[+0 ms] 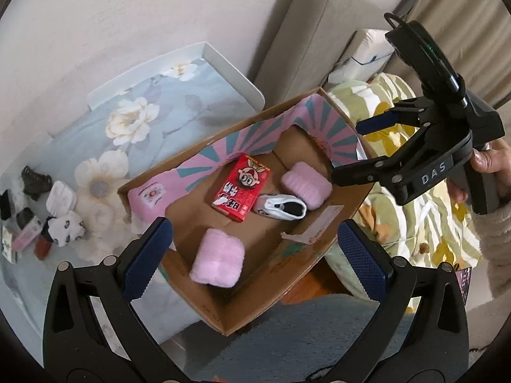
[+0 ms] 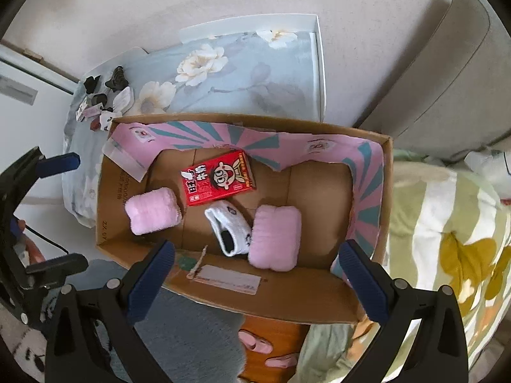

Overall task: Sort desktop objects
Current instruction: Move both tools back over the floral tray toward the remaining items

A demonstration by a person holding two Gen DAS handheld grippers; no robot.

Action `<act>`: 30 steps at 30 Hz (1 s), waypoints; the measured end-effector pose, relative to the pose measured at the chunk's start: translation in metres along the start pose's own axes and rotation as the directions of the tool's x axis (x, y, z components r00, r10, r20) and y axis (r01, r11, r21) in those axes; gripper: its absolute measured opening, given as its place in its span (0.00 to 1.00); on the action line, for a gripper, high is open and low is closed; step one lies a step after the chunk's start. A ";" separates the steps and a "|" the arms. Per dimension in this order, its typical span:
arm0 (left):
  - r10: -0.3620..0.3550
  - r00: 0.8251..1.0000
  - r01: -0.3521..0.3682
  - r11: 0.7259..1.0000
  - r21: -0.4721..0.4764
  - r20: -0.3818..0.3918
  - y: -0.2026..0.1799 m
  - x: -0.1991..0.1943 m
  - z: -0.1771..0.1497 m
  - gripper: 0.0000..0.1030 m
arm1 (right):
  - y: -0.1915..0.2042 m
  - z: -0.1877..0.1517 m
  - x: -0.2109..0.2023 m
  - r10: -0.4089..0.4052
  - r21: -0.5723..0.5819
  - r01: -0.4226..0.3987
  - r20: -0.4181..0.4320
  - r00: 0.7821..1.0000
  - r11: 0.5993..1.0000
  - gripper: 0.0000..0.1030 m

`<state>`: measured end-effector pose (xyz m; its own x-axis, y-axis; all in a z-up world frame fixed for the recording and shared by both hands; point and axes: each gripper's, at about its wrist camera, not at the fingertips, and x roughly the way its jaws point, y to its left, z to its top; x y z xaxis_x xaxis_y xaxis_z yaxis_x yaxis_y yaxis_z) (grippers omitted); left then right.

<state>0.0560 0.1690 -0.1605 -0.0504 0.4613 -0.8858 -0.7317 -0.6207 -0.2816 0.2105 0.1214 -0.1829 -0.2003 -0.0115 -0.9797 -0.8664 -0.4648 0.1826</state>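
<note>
A cardboard box (image 1: 322,245) (image 2: 274,303) with a pink and teal lining holds a red milk carton (image 1: 241,186) (image 2: 220,177), a white panda sock (image 1: 282,207) (image 2: 231,228) and two pink fluffy rolls (image 1: 218,261) (image 1: 306,186) (image 2: 151,212) (image 2: 276,237). My left gripper (image 1: 255,255) is open and empty above the box's near corner. My right gripper (image 2: 255,274) is open and empty above the box's near wall; it also shows in the left wrist view (image 1: 354,150) at the right.
Small items lie in a cluster on the floral-cloth table (image 1: 179,95) (image 2: 249,73): a panda sock (image 1: 65,226), a white case (image 1: 60,198), dark hair clips (image 1: 35,180) (image 2: 116,79) and small packets. A beige sofa (image 2: 440,83) and a floral blanket (image 2: 447,239) lie right.
</note>
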 end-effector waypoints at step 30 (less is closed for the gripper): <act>0.415 0.903 -0.363 0.876 -0.318 0.110 0.194 -0.129 -0.091 1.00 | 0.125 0.070 -0.015 0.025 -0.196 -0.013 0.058 0.998 0.981 1.00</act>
<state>-0.0173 -0.0685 -0.1349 -0.4240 0.2291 -0.8762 -0.4067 -0.9126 -0.0419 0.0731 0.1252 -0.1391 -0.2479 0.0288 -0.9684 -0.7575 -0.6289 0.1752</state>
